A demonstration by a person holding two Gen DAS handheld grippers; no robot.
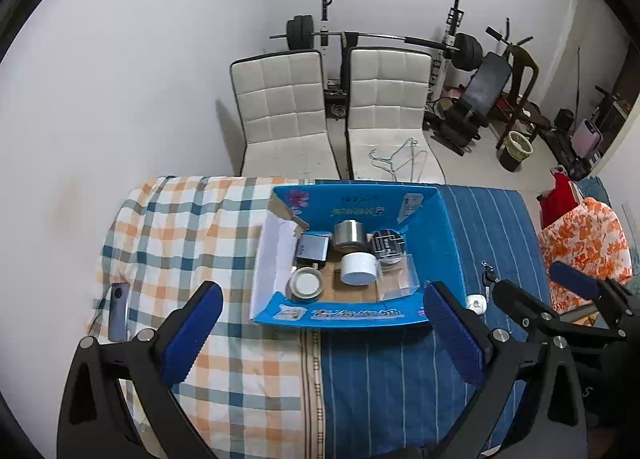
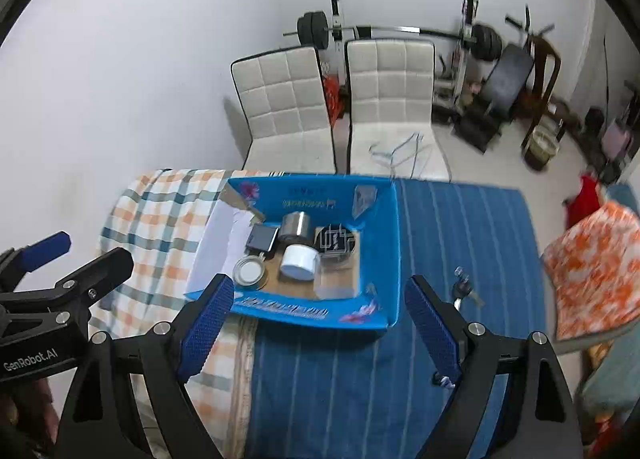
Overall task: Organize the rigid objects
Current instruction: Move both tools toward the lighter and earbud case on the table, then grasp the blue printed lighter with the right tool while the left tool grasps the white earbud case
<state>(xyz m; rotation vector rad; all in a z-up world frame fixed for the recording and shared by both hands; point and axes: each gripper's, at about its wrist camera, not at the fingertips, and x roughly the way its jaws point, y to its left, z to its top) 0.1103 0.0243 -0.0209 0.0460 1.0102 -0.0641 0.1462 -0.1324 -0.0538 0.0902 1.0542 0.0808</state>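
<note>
both claws sit closest to the lenses, and both stand wide apart with nothing between the pads: the left gripper hangs over the seam where the plaid cloth meets the blue striped cloth, and the right gripper hangs over the striped side, well above the surface.

beyond them lies the blue box, open-topped, and the rigid things are already inside it: a silver tape roll, a white roll, a dark patterned roll, a small dark case, a round tin and something clear (a plastic piece, i think). judging by that, most of the sorting looks finished.

what remains outside is the risk. a bunch of keys and a small white object lie on the striped cloth just beside the box's right wall, and a phone rests on the plaid at the far left. the keys are low and loose, so a pinch from above could catch cloth with them or let them slide out. the bedding is soft, so a push down could tip the box or shift the rolls. the white roll lies on its side and could roll if the box is nudged. the two claws also hang near each other, so reaching across could knock them together.
</note>
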